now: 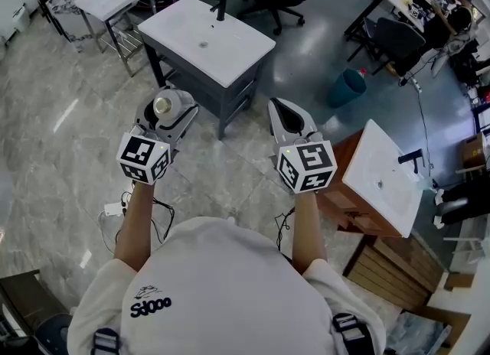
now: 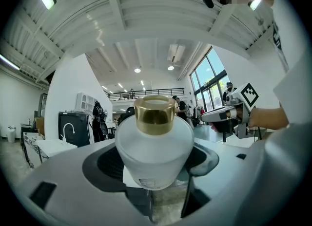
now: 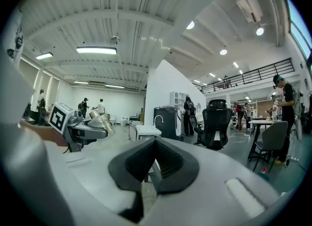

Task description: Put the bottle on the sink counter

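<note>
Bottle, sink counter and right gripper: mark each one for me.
bottle (image 2: 154,147), left gripper view, frosted body under the gold cap.
sink counter (image 1: 164,28), head view, white top left of the drain.
right gripper (image 3: 155,144), right gripper view, where its closed jaw tips meet.

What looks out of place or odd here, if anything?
Nothing stands out. The bottle sits capped in the left gripper, nothing spilled. The right gripper is shut and empty, and the sink counter ahead looks intact.
</note>
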Available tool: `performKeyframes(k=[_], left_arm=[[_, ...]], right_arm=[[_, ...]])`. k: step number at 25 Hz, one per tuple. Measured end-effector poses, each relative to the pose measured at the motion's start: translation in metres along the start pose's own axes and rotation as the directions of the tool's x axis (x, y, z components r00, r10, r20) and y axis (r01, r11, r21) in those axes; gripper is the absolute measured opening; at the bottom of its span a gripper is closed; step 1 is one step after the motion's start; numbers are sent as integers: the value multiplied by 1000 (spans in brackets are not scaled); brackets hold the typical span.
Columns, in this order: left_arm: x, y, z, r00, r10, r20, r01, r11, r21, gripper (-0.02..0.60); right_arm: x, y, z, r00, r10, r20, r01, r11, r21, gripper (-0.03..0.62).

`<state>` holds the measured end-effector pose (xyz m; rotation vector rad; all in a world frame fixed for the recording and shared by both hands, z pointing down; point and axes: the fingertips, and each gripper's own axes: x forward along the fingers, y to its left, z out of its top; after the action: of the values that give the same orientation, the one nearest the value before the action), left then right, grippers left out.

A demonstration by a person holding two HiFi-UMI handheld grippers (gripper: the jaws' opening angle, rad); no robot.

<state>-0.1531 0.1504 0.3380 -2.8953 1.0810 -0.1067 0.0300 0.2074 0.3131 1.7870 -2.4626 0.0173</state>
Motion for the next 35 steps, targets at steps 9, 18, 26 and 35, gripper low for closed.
performKeyframes(k=[9,18,26,35], left_arm=[[10,-20,-5,999,37,-15,-38,999,-24,338],[24,-35,-16,999,37,-35,-38,998,-45,339],[60,-22,-18,1000,17,-23,-18,999,-47,339],[130,27,-19,1000,-18,-14,18,999,-27,339]], right_arm=[[-3,-12,-15,997,71,-34,-72,997,-20,8],[-12,-29,-25,994,103,-24,-102,994,39,8],[12,-53,-30,996,86,-23,-85,995,47,8],[82,-91,-28,997,66,-29,-64,996,61,8]])
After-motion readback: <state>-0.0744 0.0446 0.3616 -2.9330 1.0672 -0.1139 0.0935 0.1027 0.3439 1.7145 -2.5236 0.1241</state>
